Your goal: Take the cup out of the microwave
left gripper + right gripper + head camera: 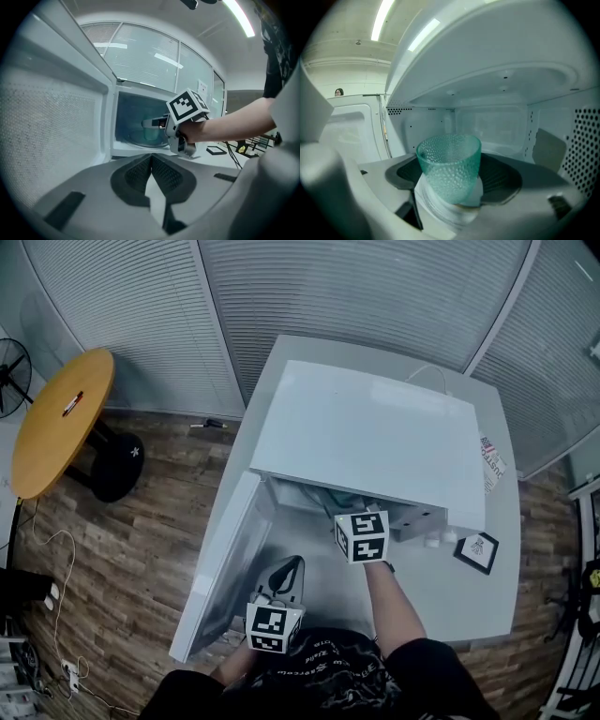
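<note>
A green dimpled glass cup [449, 164] stands slightly tilted inside the white microwave [375, 432], whose door [225, 559] hangs open to the left. My right gripper [453, 185] reaches into the cavity, shut on the cup, one dark pad against each side. From the left gripper view, the right gripper [149, 124] holds the cup [151, 136] just inside the opening. In the head view only its marker cube [361, 535] shows at the microwave's mouth. My left gripper [151, 161] is shut on nothing, low in front of the open door [51, 131].
The microwave sits on a grey table [469, 606]. A black-framed card [476, 551] and small white items [439, 540] lie to the microwave's right. A round wooden table [61, 418] and a fan [11, 371] stand at the left, cables on the floor.
</note>
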A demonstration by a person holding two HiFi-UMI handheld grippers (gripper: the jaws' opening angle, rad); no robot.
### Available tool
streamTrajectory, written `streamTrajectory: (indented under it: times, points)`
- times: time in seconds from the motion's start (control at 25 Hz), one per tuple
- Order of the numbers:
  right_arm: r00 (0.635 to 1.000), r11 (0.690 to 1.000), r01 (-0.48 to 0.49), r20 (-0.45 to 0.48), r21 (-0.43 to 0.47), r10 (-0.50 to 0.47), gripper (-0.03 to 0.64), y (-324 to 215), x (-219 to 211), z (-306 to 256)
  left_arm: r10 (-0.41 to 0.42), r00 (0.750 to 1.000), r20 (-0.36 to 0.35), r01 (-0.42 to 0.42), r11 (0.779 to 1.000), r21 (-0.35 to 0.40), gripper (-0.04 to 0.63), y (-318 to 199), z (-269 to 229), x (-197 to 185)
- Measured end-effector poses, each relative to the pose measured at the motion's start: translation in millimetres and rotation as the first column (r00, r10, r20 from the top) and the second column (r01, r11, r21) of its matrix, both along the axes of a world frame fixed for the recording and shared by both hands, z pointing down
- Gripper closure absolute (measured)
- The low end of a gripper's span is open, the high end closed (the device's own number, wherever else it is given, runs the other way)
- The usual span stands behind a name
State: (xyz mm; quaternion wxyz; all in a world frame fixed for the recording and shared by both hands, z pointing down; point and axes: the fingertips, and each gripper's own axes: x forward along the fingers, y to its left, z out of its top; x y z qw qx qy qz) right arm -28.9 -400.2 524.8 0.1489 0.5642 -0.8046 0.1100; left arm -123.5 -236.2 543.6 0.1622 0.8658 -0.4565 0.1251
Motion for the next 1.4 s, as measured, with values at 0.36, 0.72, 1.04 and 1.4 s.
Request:
streamTrajectory:
  times: [0.36, 0.72, 1.04, 1.4]
  points:
    - [1.000, 1.000, 0.013, 0.014, 0.007, -0.013, 0.241, 25, 4, -7, -0.015, 1.000, 0.003, 0.015, 1.000, 0.006, 0.588, 7, 0, 4]
    - [0.999, 0.999, 0.048, -0.004, 0.021, -0.048, 0.241, 49, 9, -14, -0.039, 0.999, 0.000, 0.039, 0.998, 0.044, 0.588, 8, -10, 15]
    - [0.998, 0.998, 0.062, 0.002, 0.014, -0.062, 0.241, 69, 16, -16, -0.074, 0.997, 0.011, 0.073, 0.996, 0.054, 0.588, 11, -14, 20]
    - [0.997, 0.997, 0.069, 0.015, 0.018, -0.070, 0.241, 96, 25, -21, -0.098, 0.995, 0.009, 0.098, 0.993, 0.064, 0.588, 15, -21, 28]
